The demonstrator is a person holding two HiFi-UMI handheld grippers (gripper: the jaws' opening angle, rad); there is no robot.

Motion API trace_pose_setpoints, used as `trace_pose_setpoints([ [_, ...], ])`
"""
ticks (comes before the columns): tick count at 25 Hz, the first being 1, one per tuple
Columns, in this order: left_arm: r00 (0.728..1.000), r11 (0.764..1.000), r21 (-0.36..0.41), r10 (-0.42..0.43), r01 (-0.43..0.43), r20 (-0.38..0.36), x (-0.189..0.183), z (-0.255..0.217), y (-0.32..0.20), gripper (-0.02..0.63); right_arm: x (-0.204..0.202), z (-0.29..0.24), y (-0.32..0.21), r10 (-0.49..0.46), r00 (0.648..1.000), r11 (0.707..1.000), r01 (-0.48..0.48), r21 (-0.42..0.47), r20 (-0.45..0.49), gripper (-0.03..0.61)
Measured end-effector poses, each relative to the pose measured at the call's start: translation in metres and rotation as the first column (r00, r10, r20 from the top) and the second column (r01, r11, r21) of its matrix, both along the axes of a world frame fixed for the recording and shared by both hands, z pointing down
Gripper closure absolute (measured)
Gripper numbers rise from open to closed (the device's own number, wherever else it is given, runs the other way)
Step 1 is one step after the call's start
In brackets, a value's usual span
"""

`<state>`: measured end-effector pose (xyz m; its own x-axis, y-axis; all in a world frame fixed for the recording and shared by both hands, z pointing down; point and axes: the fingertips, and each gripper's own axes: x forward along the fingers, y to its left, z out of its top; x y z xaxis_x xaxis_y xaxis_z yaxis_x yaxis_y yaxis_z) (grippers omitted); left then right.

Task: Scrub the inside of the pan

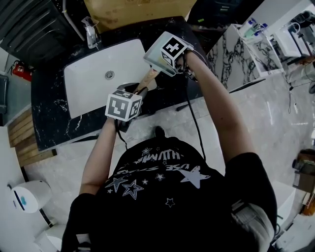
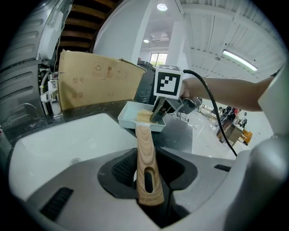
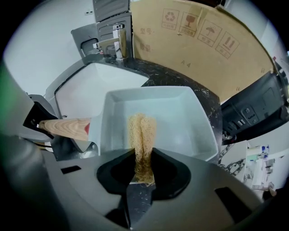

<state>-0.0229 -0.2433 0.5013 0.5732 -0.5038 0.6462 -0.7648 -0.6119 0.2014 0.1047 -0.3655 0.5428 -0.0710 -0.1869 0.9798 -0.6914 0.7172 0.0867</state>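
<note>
At the far left we see the dark stone tabletop (image 1: 49,115), and set into it a white sink (image 1: 91,86) with a shiny tap (image 1: 90,32) at its back. A big brown cardboard box (image 1: 138,12) stands behind the sink.

Next comes the left hand-held gripper (image 2: 146,180). Its jaws are closed tight on the wooden handle (image 2: 145,153) of the pan, one pad on each side. The handle goes from the jaws up and away to the pan.

The pan (image 3: 176,113) is pale, square and deep. It sits just to the right of the sink, over the dark tabletop. We cannot tell if it rests on the tabletop or is held a little above it.

Further right, the right hand-held gripper (image 3: 143,169) points steeply down into the pan. Its jaws squeeze a yellow mesh scrubber (image 3: 142,131). The free end of the scrubber sticks out past the jaws and is inside the pan, close to the wall nearest the gripper.

A black cable (image 1: 195,123) hangs down from the right hand-held gripper along the person's arm.
</note>
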Motion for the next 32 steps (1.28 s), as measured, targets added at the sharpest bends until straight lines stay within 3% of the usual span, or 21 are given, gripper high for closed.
trace_pose_setpoints([
  [20,1.0,1.0,0.02,-0.016,0.016,0.0,0.001,-0.001,0.001,0.477,-0.018,0.001,0.025,0.108,0.978,0.991,-0.092,-0.098,0.178,0.489],
  [32,1.0,0.999,0.032,0.0,0.0,0.023,0.001,0.0,0.001,0.476,-0.019,-0.002,0.024,0.119,0.971,0.992,-0.108,-0.064,0.209,0.489],
])
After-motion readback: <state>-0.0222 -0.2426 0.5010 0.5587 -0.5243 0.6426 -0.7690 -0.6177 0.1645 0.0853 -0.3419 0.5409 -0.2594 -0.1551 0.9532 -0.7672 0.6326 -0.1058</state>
